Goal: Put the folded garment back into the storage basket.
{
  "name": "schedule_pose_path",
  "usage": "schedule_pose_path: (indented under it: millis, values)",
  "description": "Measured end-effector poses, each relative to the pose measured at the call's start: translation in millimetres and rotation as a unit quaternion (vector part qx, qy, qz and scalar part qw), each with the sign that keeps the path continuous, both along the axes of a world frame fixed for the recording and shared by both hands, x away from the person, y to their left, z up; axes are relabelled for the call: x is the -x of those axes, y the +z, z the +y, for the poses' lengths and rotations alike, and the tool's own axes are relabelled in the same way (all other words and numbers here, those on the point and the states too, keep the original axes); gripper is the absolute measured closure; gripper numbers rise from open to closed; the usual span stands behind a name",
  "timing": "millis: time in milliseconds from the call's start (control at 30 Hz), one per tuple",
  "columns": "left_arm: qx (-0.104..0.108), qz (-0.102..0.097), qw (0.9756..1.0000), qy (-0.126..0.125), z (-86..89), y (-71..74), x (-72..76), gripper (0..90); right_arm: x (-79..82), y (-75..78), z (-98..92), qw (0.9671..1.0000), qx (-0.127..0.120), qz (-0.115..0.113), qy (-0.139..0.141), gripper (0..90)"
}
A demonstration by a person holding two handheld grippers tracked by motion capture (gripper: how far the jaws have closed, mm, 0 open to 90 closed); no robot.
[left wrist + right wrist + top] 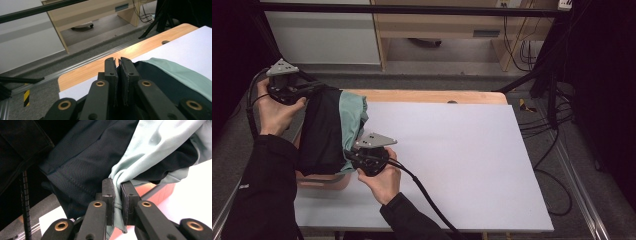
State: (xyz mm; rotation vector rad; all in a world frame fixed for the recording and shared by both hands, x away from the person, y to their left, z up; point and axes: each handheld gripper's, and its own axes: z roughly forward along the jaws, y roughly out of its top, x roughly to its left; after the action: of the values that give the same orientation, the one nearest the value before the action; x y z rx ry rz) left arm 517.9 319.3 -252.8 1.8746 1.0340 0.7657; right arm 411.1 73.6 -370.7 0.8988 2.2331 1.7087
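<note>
Left gripper [116, 60], black two-jaw unit w/ grey three-cornered plate on top, seen at upper left of high view [287, 82] in the person's left hand [274, 107]: jaws pressed nearly together, thin slit between pads. Dark edge of garment runs in at jaw base in left gripper view; whether cloth sits between the pads, cannot tell from there. In high view, far corner of garment hangs from this unit, so grip on cloth indicated.

Right gripper [117, 185], same build, at left-centre of high view [362, 150] in right hand [384, 180]: jaws clamped on a bunched fold of mint-green cloth, fold squeezed between pads and trailing down past them.

Item held: soft fabric garment, black w/ mint-green panel [334, 127] [82, 162] [175, 72]. Stretched between both grippers, lifted at both grip pts, sagging between. Black part to the left w/ stitched hem seam visible in right gripper view; green part to the right, gathered in creases. Position: over left edge of white table sheet [452, 160], above a reddish-brown tray or box [324, 180] [160, 191] partly covered by it. Wooden tabletop edge [437, 96] beyond sheet.
</note>
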Motion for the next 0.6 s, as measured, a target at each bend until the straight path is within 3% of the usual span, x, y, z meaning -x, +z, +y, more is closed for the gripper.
schedule_pose_path:
  millis: [367,600]
  values:
    - [0.003,0.004,0.9998,0.018,23.3,-11.3,-12.6,84.1,-7.9,-7.1,23.1,0.9999,0.003,-0.014,-0.003,83.1]
    - [0.004,0.017,0.9993,0.032,39.9,-27.3,-20.8,84.2,-14.1,-17.0,40.2,0.9998,0.008,-0.016,0.002,83.1]
